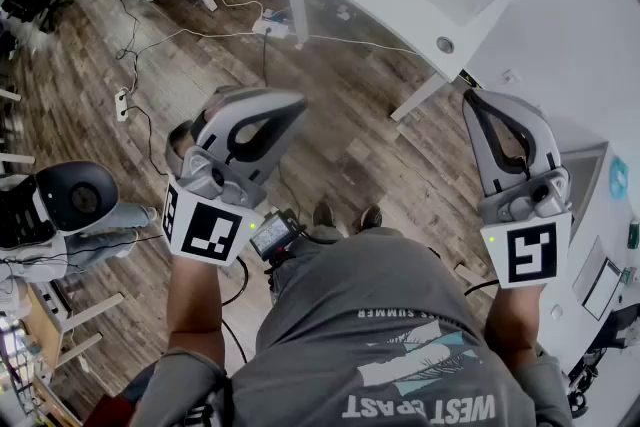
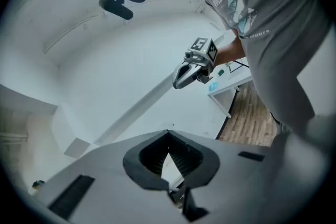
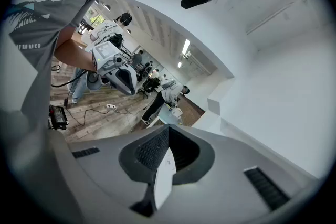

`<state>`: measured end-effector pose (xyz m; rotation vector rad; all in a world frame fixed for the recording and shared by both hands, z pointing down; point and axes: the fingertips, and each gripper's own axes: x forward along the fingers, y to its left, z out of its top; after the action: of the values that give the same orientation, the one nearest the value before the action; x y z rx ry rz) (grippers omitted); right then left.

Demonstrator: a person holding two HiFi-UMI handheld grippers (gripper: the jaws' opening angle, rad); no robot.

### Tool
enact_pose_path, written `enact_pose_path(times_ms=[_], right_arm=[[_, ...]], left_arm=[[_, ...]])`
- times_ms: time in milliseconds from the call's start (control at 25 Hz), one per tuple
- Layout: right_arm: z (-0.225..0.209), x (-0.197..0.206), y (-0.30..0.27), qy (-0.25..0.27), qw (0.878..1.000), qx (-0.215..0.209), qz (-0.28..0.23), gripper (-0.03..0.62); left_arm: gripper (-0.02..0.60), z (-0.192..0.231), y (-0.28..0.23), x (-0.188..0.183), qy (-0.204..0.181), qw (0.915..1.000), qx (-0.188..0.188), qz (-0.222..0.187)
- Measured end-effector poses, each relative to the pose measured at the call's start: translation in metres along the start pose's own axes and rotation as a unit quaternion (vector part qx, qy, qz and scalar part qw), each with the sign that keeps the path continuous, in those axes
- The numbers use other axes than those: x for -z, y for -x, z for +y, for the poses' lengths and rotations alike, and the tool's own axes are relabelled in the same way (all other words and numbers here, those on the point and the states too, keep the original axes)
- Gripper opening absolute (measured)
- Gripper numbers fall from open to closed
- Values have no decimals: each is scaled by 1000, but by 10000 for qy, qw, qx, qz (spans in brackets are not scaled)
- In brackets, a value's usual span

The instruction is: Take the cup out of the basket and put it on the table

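We read "WEST COAST" in large white letters, upside down in the head view, on the person's grey T-shirt (image 1: 330, 315), with smaller "SUMMER" above it. Nothing else is legible.

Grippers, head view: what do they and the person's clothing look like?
Both the left gripper and right gripper have pale grey shells with dark-lined, loop-shaped jaws, a white cube bearing a black square marker, and a small green light. The person wears a grey printed T-shirt.
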<state>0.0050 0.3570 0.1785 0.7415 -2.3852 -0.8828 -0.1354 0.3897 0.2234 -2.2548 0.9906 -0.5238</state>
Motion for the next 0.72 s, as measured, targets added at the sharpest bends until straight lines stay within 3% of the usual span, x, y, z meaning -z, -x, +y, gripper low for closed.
enact_pose_path(times_ms=[280,720], right_arm=[[7,-2,-10,-59,10000,15,77,11],[12,-3,-13,-467,9986,88,216,12]], left_arm=[[9,-9,-1,15,-69,9995,303,83],[9,-1,-2,20,-22,9992,376,-135]])
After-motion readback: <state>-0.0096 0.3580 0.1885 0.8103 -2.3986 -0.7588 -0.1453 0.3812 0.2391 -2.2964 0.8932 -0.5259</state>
